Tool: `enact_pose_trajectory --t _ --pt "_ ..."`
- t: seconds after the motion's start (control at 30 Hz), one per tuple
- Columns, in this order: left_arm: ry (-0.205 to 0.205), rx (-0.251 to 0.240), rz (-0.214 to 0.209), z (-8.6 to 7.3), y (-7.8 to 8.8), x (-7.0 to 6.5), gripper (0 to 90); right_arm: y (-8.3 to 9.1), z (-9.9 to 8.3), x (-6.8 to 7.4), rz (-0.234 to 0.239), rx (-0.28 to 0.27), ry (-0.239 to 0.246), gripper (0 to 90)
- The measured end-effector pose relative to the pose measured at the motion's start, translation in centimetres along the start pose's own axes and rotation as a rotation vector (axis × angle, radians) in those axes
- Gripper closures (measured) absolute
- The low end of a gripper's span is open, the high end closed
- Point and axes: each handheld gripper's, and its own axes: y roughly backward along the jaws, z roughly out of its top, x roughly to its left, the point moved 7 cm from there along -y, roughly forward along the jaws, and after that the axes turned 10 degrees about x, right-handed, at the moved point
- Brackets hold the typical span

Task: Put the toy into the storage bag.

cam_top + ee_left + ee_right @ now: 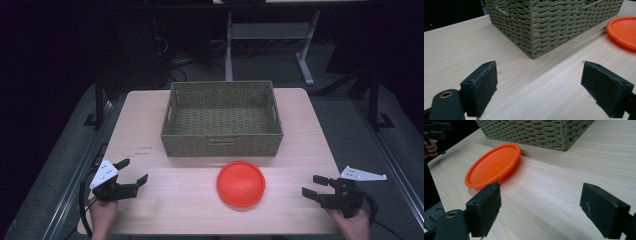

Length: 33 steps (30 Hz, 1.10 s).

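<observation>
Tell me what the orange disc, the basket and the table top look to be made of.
Orange disc: likely moulded plastic, smooth, evenly coloured, raised rim. Basket: woven cord or paper rope, perhaps seagrass, olive and matt; the braided strands show. Table top: pale wood or wood-look laminate, matt, with straight grain lines.

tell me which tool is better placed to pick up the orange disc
Likely the right tool: its open jaws point at the flat round orange plastic disc, which lies close ahead in its own view. The left tool faces the woven basket.

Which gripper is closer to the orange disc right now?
Right gripper, slightly: open, to the orange disc's right. Left gripper, open too, sits farther off on its left.
</observation>
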Motion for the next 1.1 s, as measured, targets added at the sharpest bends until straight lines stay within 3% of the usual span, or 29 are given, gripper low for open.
enact_pose_trajectory --t 0.27,0.6,0.7,1.1 --pt "0.001 -0.003 -0.004 0.0 -0.1 0.0 13.0 -0.1 0.1 0.2 -0.002 0.004 0.002 16.2" --pt "0.006 -0.001 0.006 -0.2 -0.2 0.5 13.0 -0.3 1.7 1.8 0.036 0.002 0.038 16.1" --pt "0.002 0.000 0.007 -0.2 -0.1 0.5 13.0 -0.7 2.1 2.5 0.051 0.039 0.052 15.4" --pt "0.005 -0.001 0.010 -0.2 -0.1 0.5 13.0 -1.6 4.4 4.0 0.068 0.095 0.081 15.2"
